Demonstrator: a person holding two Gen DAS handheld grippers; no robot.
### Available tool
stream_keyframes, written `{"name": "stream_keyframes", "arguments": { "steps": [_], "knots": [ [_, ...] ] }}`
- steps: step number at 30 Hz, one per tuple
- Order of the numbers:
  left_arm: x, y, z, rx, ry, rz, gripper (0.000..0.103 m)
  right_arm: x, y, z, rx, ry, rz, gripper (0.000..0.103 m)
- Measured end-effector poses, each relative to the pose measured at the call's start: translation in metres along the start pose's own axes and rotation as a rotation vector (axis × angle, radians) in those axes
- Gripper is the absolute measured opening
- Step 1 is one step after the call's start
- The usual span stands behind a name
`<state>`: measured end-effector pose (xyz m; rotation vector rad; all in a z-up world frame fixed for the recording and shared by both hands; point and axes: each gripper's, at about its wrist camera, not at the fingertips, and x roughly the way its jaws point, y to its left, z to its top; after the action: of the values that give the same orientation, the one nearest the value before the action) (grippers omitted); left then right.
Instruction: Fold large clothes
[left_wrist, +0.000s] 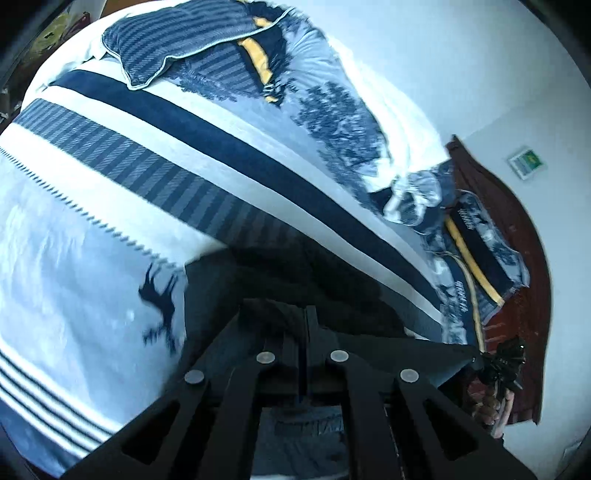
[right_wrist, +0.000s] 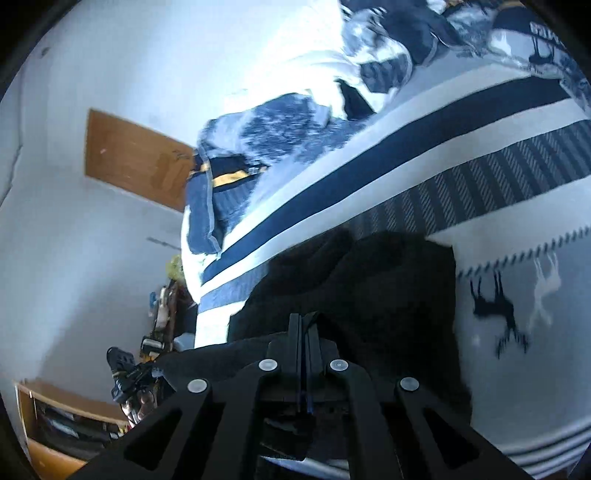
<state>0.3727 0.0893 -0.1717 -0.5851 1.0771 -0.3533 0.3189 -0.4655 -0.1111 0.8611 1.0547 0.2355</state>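
A large black garment (left_wrist: 295, 273) (right_wrist: 369, 280) lies on a bed with blue and white patterned bedding (left_wrist: 110, 206). My left gripper (left_wrist: 306, 317) is shut, its fingers pinched on the near edge of the black garment. My right gripper (right_wrist: 304, 323) is shut too, pinched on another part of the garment's edge. In the left wrist view the right gripper (left_wrist: 504, 363) shows at the lower right, held by a hand. In the right wrist view the left gripper (right_wrist: 125, 373) shows at the lower left. Most of the garment's shape is lost in shadow.
Striped pillows (left_wrist: 192, 40) and a crumpled blue and white quilt (left_wrist: 340, 122) lie at the far side of the bed. A dark wooden headboard (left_wrist: 517, 229) stands at right. A wooden door (right_wrist: 129, 155) and a shelf unit (right_wrist: 62, 424) line the white walls.
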Motion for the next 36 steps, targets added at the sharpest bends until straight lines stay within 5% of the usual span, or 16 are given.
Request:
{"name": "stream_keyframes", "arguments": {
  "steps": [9, 12, 13, 14, 15, 17, 22, 26, 29, 30, 32, 33, 34, 35, 36],
  "knots": [
    [0.102, 0.050, 0.050, -0.139, 0.102, 0.080, 0.011, 0.103, -0.056, 0.079, 0.089, 0.062, -0.067, 0.003],
    [0.097, 0.064, 0.055, -0.171, 0.060, 0.075, 0.029, 0.118, -0.075, 0.087, 0.132, 0.075, -0.084, 0.004],
    [0.089, 0.068, 0.055, -0.170, 0.023, 0.091, 0.049, 0.116, -0.077, 0.089, 0.126, 0.053, -0.085, 0.004],
    [0.081, 0.070, 0.055, -0.166, -0.006, 0.116, 0.067, 0.113, -0.077, 0.089, 0.115, 0.037, -0.084, 0.010],
    [0.074, 0.070, 0.054, -0.157, -0.029, 0.128, 0.069, 0.105, -0.075, 0.089, 0.093, 0.010, -0.079, 0.018],
    [0.062, 0.069, 0.052, -0.135, -0.056, 0.132, 0.069, 0.088, -0.068, 0.085, 0.055, -0.060, -0.077, 0.086],
    [0.068, 0.055, 0.039, -0.028, -0.009, 0.225, 0.069, 0.077, -0.042, 0.068, -0.076, -0.058, -0.116, 0.085],
    [0.099, 0.050, 0.034, -0.012, 0.042, 0.236, 0.069, 0.114, -0.032, 0.063, -0.184, 0.022, -0.337, 0.085],
    [0.123, 0.044, 0.034, -0.018, 0.063, 0.230, 0.061, 0.146, -0.040, 0.067, -0.193, 0.070, -0.407, 0.080],
    [0.133, 0.039, 0.034, 0.010, 0.068, 0.248, 0.052, 0.153, -0.044, 0.069, -0.182, 0.080, -0.396, 0.075],
    [0.146, 0.032, 0.032, 0.053, 0.096, 0.303, 0.007, 0.173, -0.052, 0.075, -0.152, 0.114, -0.369, 0.060],
    [0.152, 0.033, 0.033, 0.060, 0.115, 0.308, 0.006, 0.179, -0.054, 0.076, -0.153, 0.131, -0.372, 0.053],
    [0.150, 0.034, 0.033, 0.064, 0.098, 0.315, 0.004, 0.186, -0.058, 0.076, -0.148, 0.152, -0.399, 0.024],
    [0.143, 0.034, 0.035, 0.075, 0.061, 0.315, 0.003, 0.185, -0.063, 0.077, -0.131, 0.149, -0.393, 0.008],
    [0.136, 0.033, 0.036, 0.087, 0.029, 0.314, 0.003, 0.181, -0.065, 0.077, -0.124, 0.134, -0.375, 0.005]
  ]
}}
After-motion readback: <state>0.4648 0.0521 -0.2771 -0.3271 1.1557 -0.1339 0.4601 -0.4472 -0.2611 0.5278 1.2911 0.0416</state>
